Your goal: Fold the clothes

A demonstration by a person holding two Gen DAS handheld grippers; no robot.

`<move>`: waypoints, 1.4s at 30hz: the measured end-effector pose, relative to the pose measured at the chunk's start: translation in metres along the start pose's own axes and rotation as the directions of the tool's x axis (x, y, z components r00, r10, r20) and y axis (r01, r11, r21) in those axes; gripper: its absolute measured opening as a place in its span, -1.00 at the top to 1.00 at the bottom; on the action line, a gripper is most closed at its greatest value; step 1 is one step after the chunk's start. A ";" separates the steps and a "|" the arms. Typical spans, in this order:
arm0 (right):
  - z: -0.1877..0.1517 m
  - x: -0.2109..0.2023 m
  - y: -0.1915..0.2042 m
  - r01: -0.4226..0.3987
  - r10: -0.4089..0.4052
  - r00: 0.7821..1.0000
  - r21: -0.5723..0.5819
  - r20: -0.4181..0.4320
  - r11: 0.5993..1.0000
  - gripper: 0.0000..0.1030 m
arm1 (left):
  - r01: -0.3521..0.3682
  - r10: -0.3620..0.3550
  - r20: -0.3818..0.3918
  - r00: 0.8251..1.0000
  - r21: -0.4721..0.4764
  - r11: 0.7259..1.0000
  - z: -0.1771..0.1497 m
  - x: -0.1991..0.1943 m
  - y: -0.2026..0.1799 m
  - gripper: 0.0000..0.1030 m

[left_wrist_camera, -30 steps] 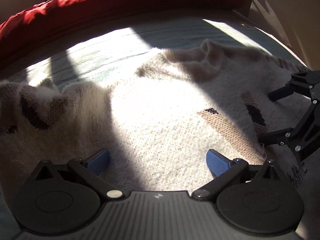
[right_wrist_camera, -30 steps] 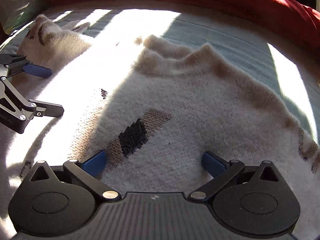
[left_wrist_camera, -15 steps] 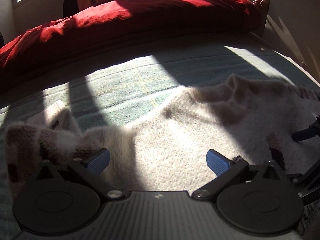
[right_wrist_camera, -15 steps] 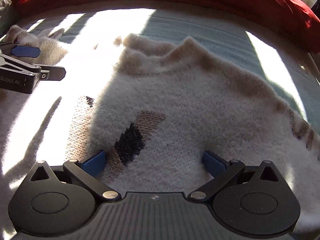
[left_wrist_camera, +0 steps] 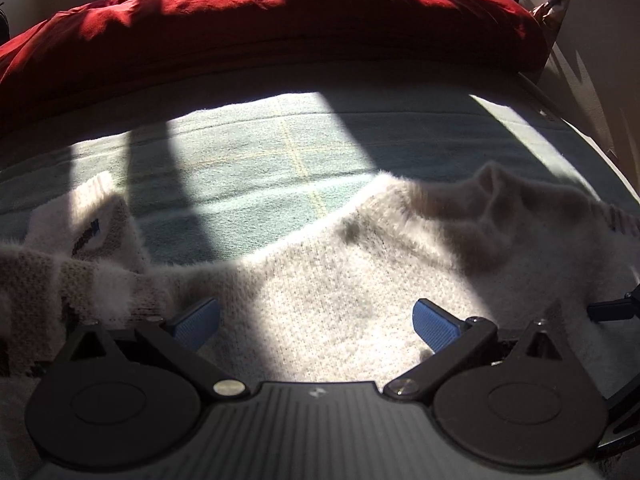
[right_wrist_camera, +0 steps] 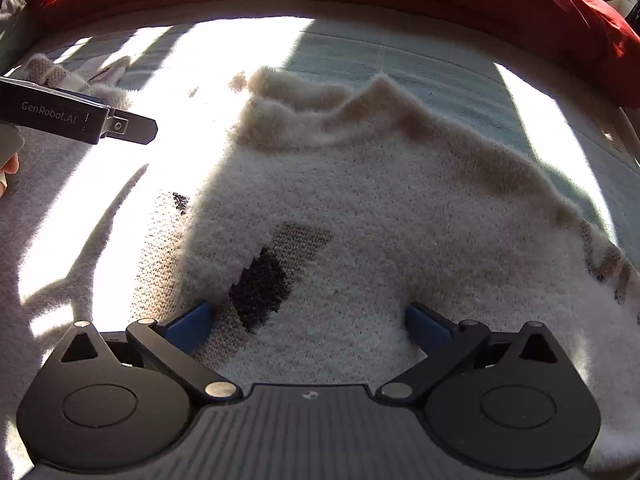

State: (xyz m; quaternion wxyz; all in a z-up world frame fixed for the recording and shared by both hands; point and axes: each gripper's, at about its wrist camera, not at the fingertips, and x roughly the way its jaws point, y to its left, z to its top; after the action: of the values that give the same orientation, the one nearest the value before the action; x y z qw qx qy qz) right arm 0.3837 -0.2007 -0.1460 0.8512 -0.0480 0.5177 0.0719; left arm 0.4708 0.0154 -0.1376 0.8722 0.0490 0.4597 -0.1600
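Sunlit pale green bedspread (left_wrist_camera: pixel 280 160), striped with hard shadows, red duvet (left_wrist_camera: pixel 280 12) heaped along its far edge. Fuzzy cream sweater (right_wrist_camera: pixel 400 200) spread flat across it, collar (right_wrist_camera: pixel 312 116) toward the duvet, brown-and-black patch (right_wrist_camera: pixel 276 268) on the chest, one sleeve (left_wrist_camera: pixel 60 272) bunched at left. Left gripper (left_wrist_camera: pixel 316 322) low over the knit, blue pads (left_wrist_camera: pixel 434 326) set wide, holding nothing. Right gripper (right_wrist_camera: pixel 306 320) likewise spread wide above the patch, empty.
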 end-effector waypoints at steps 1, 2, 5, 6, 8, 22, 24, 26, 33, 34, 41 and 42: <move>0.000 0.000 0.000 0.000 0.000 1.000 -0.001 0.001 1.000 -1.00 | -0.031 0.031 -0.011 0.999 0.002 1.000 0.002 0.008 0.002 -0.98; 0.000 0.000 0.000 -0.001 0.001 1.000 -0.002 0.001 1.000 -1.00 | -0.037 0.037 -0.020 0.999 -0.008 0.999 0.004 0.014 0.007 -0.98; -0.001 0.000 0.000 0.000 0.000 1.000 -0.003 0.002 1.000 -1.00 | 0.005 -0.006 -0.020 1.000 -0.042 0.999 0.005 0.011 0.006 -0.98; -0.001 0.000 0.000 0.000 0.000 1.000 -0.003 0.003 1.000 -1.00 | 0.018 -0.019 -0.019 1.000 -0.051 0.999 0.005 0.009 0.005 -0.98; -0.001 -0.001 0.000 -0.001 0.001 1.000 -0.004 0.004 1.000 -1.00 | 0.045 -0.046 -0.017 0.999 -0.070 0.997 0.005 0.004 0.003 -0.98; -0.002 -0.004 -0.002 -0.012 0.012 1.000 -0.006 0.019 1.000 -1.00 | 0.100 -0.098 0.020 0.995 -0.142 0.985 0.021 0.001 -0.003 -0.98; -0.001 -0.008 -0.003 -0.018 0.019 1.000 -0.010 0.016 1.000 -1.00 | 0.105 -0.104 0.014 0.994 -0.092 0.990 0.022 0.003 -0.014 -0.98; 0.000 -0.012 -0.003 -0.022 0.022 1.000 -0.014 0.012 1.000 -1.00 | 0.114 -0.114 0.011 0.993 -0.078 0.990 0.024 0.002 -0.020 -0.98; -0.007 -0.041 -0.013 -0.040 0.040 0.999 0.016 0.025 0.999 -1.00 | 0.148 -0.148 -0.001 0.989 -0.029 0.989 0.031 -0.001 -0.042 -0.95; -0.010 -0.038 -0.014 -0.040 0.040 0.999 0.021 -0.004 0.999 -1.00 | 0.153 -0.153 -0.003 0.988 -0.022 0.988 0.032 -0.002 -0.045 -0.95; -0.027 -0.015 -0.011 -0.007 0.008 0.994 0.015 -0.106 1.000 -1.00 | 0.130 -0.133 0.001 0.991 0.178 0.975 0.033 0.011 -0.088 -0.97; -0.027 -0.014 -0.011 -0.003 0.005 0.994 0.020 -0.109 1.000 -1.00 | 0.131 -0.132 -0.005 0.991 0.174 0.976 0.035 0.017 -0.089 -0.97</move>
State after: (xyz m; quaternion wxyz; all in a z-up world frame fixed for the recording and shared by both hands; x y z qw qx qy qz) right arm 0.3559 -0.2163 -0.1455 0.8219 -0.0426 0.5642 0.0658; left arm 0.4781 -0.0807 -0.1265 0.8535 0.0939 0.4435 -0.2570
